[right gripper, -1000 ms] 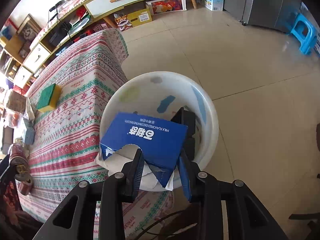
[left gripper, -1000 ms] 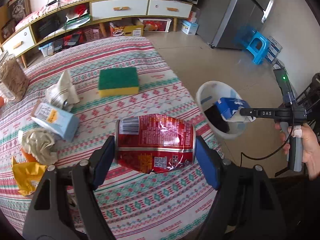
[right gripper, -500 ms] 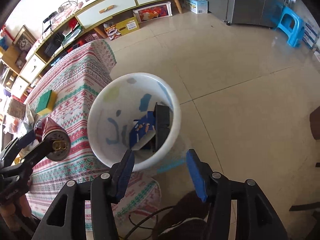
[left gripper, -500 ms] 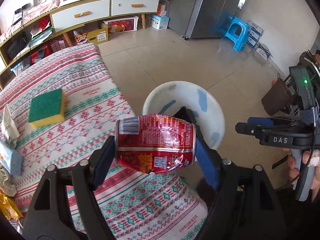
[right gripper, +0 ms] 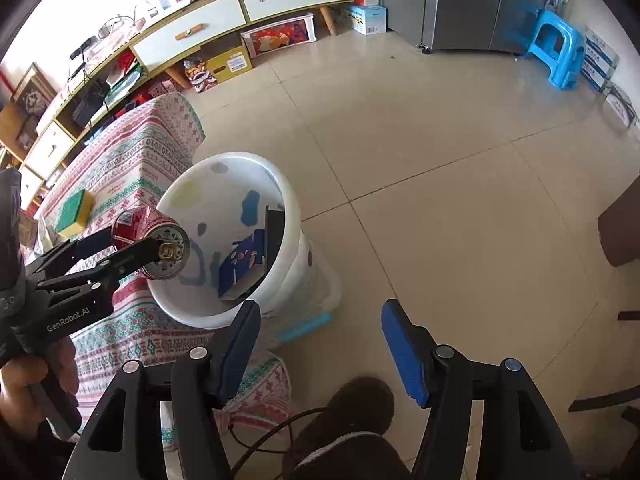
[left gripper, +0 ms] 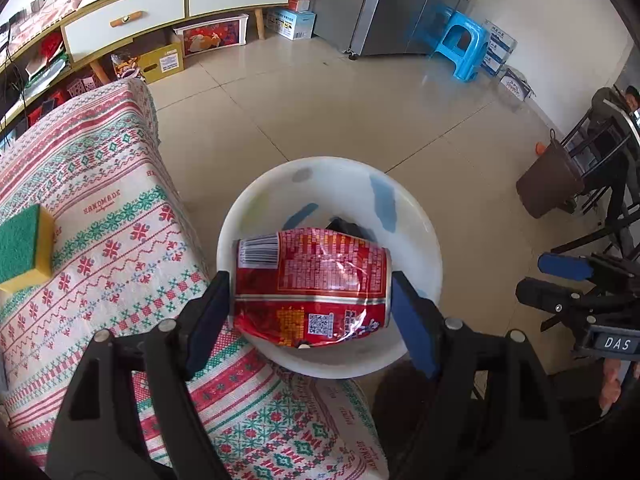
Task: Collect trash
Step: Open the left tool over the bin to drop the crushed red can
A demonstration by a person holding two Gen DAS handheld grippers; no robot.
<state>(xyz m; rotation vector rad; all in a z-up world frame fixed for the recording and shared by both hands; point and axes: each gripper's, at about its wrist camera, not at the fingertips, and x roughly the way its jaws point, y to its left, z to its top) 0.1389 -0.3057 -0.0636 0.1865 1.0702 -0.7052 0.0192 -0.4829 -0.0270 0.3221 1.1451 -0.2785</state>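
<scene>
My left gripper [left gripper: 310, 312] is shut on a crushed red can [left gripper: 312, 286] and holds it sideways over the open white bin [left gripper: 420, 236]. In the right wrist view the can [right gripper: 154, 242] hangs above the near left rim of the bin [right gripper: 290, 208]. A blue carton [right gripper: 240, 266] and a dark object lie inside the bin. My right gripper [right gripper: 320, 352] is open and empty, to the right of the bin, above the floor. It also shows in the left wrist view [left gripper: 560, 280].
The table with the patterned cloth [left gripper: 100, 280] stands left of the bin, with a green and yellow sponge [left gripper: 24, 248] on it. A brown bucket [left gripper: 550, 184], dark chair legs and a blue stool [left gripper: 460, 50] stand on the tiled floor.
My left gripper carried the can from above the table to over the bin. My right gripper opened, dropped the blue carton into the bin, and drew back to the right.
</scene>
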